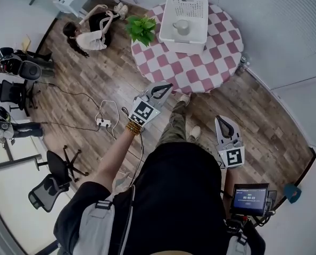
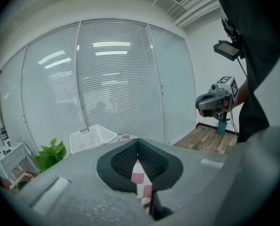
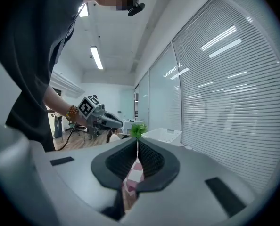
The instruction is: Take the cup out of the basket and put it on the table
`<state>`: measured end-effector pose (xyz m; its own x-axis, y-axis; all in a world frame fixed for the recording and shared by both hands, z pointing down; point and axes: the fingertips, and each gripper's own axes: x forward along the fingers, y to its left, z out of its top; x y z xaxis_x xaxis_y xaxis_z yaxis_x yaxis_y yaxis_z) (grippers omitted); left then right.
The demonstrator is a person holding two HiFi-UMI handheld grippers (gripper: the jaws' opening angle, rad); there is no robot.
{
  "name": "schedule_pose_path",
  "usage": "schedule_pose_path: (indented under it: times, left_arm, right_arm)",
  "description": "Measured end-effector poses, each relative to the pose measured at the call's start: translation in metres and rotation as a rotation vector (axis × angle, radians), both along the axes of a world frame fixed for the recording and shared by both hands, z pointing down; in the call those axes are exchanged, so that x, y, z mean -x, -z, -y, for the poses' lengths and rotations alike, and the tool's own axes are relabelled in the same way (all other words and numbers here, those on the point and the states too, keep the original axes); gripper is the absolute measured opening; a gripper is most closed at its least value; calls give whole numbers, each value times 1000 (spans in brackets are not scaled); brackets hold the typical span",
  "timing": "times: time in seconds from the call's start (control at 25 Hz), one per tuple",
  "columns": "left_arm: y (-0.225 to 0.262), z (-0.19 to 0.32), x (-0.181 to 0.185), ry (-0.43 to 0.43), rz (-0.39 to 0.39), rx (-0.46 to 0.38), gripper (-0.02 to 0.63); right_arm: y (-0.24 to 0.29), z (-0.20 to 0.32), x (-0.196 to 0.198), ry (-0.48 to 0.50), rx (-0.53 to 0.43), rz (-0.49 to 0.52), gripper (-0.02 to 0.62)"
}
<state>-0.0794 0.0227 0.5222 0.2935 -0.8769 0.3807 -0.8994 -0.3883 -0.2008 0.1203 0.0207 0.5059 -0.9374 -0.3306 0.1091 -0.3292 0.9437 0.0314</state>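
**Both tongs clenched, cup in the basket**

My left gripper point(image 1: 162, 91) hangs short of the checked table point(image 1: 200, 73), jaws pressed together on nothing. On the table, a potted plant point(image 1: 142, 28) stands beside the white basket point(image 1: 196, 42), and the cup point(image 1: 181, 26) sits inside it. My right gripper point(image 1: 225, 125) is low at my side, likewise clenched and empty.

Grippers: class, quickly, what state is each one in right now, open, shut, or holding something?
Left gripper: shut, holding nothing.
Right gripper: shut, holding nothing.
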Motion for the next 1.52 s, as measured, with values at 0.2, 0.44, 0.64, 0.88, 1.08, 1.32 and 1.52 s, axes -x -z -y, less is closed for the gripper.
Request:
schedule_pose_path:
  times: [0.2,0.44,0.64,0.88,1.08,1.32,1.52]
  left_arm:
    - [1,58,23,-93,36,35,3]
    - [2,130,61,-196,90,82,3]
    - [-8,182,92,-266,157,146,3]
    - [-29,237,124,-326,268,250,3]
    - [-59,277,148,-375,364,379,4]
    - [-105,312,172,-437,470,539,5]
    - [-149,322,187,-494,521,640,14]
  right_arm:
    - [3,35,1,-125,21,-32,11]
    - [11,69,21,-210,24,-40,11]
    - [8,84,35,-274,53,-61,11]
    - [-2,98,50,-332,79,-82,11]
    - [-5,110,50,-403,112,-93,11]
    - [-11,116,46,-474,138,-108,11]
    - [-23,107,47,-550,156,-120,12]
